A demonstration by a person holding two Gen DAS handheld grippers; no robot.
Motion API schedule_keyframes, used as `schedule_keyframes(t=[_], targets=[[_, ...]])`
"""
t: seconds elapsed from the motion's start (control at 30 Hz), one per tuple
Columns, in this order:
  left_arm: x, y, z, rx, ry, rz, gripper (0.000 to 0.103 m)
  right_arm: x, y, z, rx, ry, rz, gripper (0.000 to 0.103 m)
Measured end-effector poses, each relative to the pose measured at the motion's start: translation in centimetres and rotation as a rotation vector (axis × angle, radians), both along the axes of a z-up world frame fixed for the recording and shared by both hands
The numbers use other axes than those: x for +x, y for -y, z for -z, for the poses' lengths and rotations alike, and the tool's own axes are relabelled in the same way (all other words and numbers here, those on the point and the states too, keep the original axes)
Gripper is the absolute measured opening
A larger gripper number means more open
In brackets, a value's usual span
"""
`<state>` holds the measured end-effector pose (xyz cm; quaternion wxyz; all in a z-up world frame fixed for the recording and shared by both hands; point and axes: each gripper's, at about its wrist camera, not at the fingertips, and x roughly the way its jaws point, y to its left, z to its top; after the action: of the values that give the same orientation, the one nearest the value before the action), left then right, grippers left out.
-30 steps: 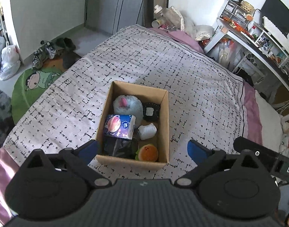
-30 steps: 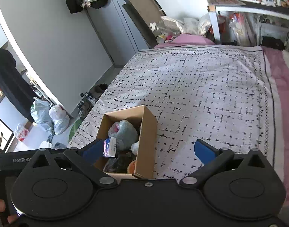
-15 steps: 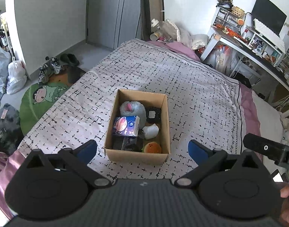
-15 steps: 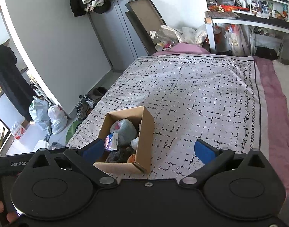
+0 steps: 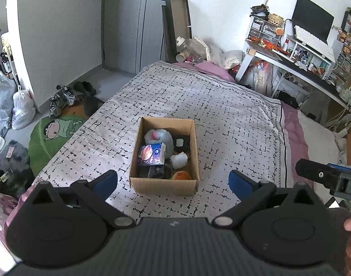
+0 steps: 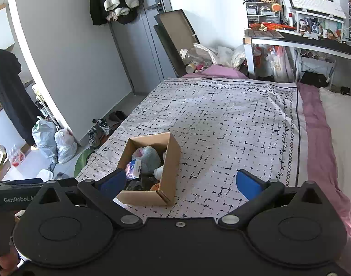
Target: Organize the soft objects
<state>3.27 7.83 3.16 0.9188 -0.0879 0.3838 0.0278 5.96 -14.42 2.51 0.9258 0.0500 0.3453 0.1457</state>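
Observation:
A cardboard box (image 5: 164, 185) stands on the bed's patterned cover (image 5: 221, 119). In it lie a grey plush with a pink mouth (image 5: 157, 136), a blue tissue pack (image 5: 152, 154), a white soft item (image 5: 179, 160), an orange plush (image 5: 181, 175) and dark items. The box also shows in the right wrist view (image 6: 168, 172). My left gripper (image 5: 173, 181) is open and empty, held above and short of the box. My right gripper (image 6: 181, 182) is open and empty, to the right of the box and higher.
A desk (image 5: 313, 69) with a monitor and clutter stands to the right of the bed. Shoes (image 5: 60, 96), plastic bags (image 5: 21, 108) and a green rug (image 5: 53, 135) lie on the floor to the left. A grey door (image 6: 138, 46) is at the back.
Both grippers have pulled back and up from the box, so it looks smaller and more of the room shows. The box contents have not moved.

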Motion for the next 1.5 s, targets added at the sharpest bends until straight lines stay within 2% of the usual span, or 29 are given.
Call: schedule_keyframes(t=[0.5, 0.67, 0.83, 1.07, 1.5], targets=[[-4.1, 0.8, -0.5, 0.019, 0.029, 0.007, 0.102, -3.3, 0.1, -0.7, -0.046, 0.032, -0.021, 0.103], [-5.4, 0.4, -0.8, -0.012, 0.045, 0.021, 0.102, -3.9, 0.5, -0.7, -0.042, 0.036, -0.018, 0.103], [-5.9, 0.3, -1.1, 0.028, 0.049, 0.009, 0.102, -4.2, 0.4, -0.7, -0.065, 0.040, -0.008, 0.103], [-6.4, 0.7, -1.4, 0.045, 0.060, 0.018, 0.102, -4.6, 0.0, -0.8, -0.082, 0.051, -0.011, 0.103], [-6.4, 1.2, -1.3, 0.044, 0.056, 0.034, 0.102, -4.5, 0.1, -0.5, -0.109, 0.057, 0.017, 0.103]])
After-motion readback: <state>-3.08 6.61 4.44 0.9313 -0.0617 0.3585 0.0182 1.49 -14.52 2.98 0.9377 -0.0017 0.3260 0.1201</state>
